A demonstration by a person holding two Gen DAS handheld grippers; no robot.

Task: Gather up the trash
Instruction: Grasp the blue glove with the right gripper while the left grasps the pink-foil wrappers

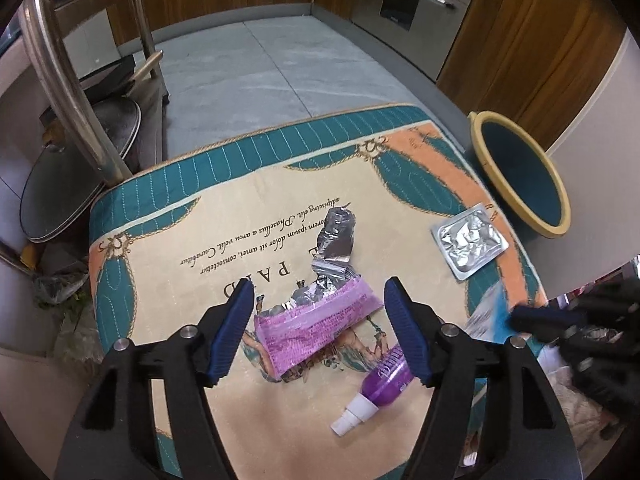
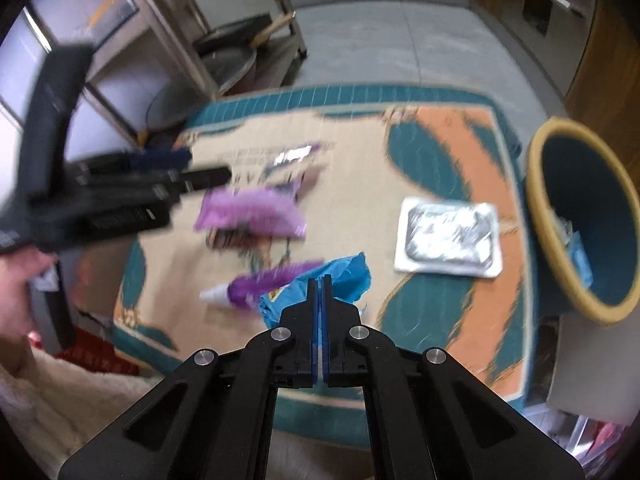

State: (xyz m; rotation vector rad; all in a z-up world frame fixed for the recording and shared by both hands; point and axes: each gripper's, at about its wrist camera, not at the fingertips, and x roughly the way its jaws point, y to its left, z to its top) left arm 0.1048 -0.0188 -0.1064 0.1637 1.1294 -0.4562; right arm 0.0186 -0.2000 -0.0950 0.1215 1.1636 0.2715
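A purple wrapper (image 1: pixel 316 328) (image 2: pixel 252 214) with torn silver foil (image 1: pixel 336 236) lies on the patterned mat (image 1: pixel 180 240). My left gripper (image 1: pixel 320 288) (image 2: pixel 200 168) hangs open just over it, a finger on each side, pads clear of it. A purple bottle (image 1: pixel 376 392) (image 2: pixel 256 288) with a white cap lies nearer. My right gripper (image 2: pixel 320 278) (image 1: pixel 516 314) is shut on a crumpled blue wrapper (image 2: pixel 344 276) (image 1: pixel 492 312) at the mat's near right. A silver blister pack (image 1: pixel 470 242) (image 2: pixel 448 240) lies by the teal bin (image 1: pixel 520 172) (image 2: pixel 584 216).
The yellow-rimmed bin stands off the mat's right edge with some trash inside. A metal rack (image 1: pixel 72 92) with pans and lids stands at the left. Grey floor and wooden cabinets (image 1: pixel 520 40) lie beyond. A hand (image 2: pixel 16 280) and white fleece (image 2: pixel 80 392) are at the near left.
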